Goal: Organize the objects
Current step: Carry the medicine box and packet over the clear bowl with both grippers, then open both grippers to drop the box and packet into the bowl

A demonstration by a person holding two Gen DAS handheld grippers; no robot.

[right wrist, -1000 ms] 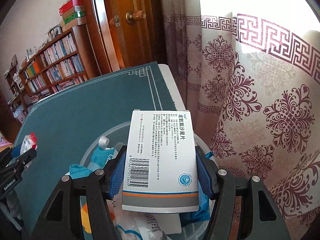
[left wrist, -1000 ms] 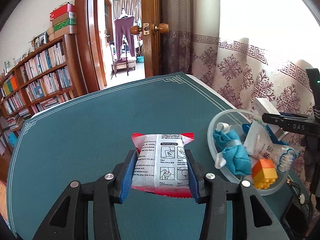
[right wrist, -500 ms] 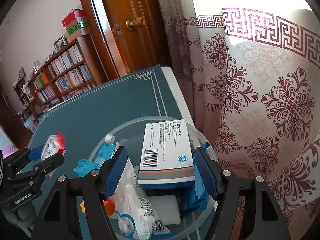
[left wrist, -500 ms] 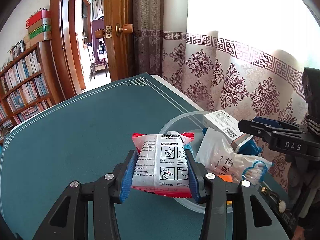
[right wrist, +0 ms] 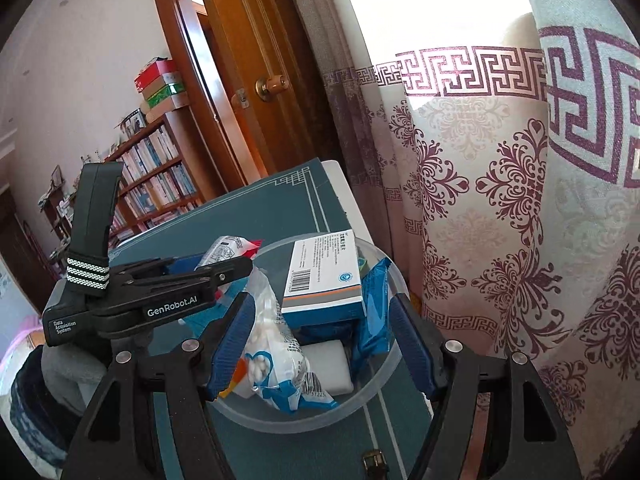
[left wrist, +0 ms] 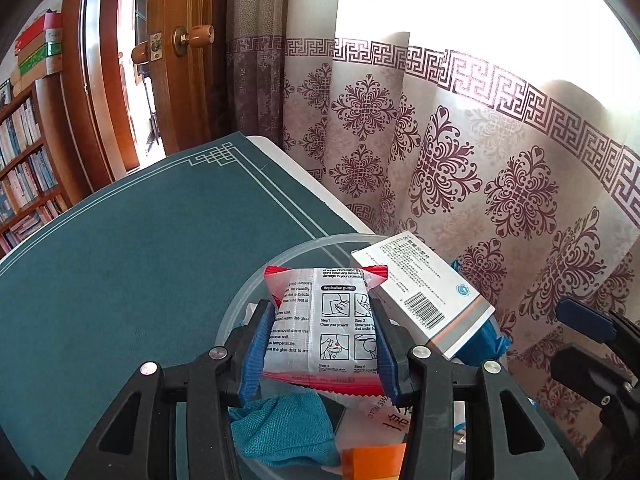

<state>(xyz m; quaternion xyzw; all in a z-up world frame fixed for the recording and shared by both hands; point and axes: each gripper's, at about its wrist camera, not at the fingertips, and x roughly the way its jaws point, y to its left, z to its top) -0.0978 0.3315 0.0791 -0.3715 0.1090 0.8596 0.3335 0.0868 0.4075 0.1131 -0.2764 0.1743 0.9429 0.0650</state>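
In the left wrist view, your left gripper is clamped on a white sachet with red ends; both blue pads press its sides. It hangs over the clear plastic bowl, which stands on the green table mat. Beyond the sachet, a white medicine box leans on the far side of the bowl. Under the fingers you see a teal cloth and an orange block, both partly cut off by the gripper and the picture edge. At the right edge only one blue pad of the other gripper shows.

In the right wrist view, your right gripper stands apart and holds nothing; its pads are on both sides of the bowl's contents without pressing them. The medicine box lies free in the bowl, just beyond the pads. A bag of cotton swabs lies by the left pad. The left gripper crosses over the bowl's left rim, and it hides most of the sachet.
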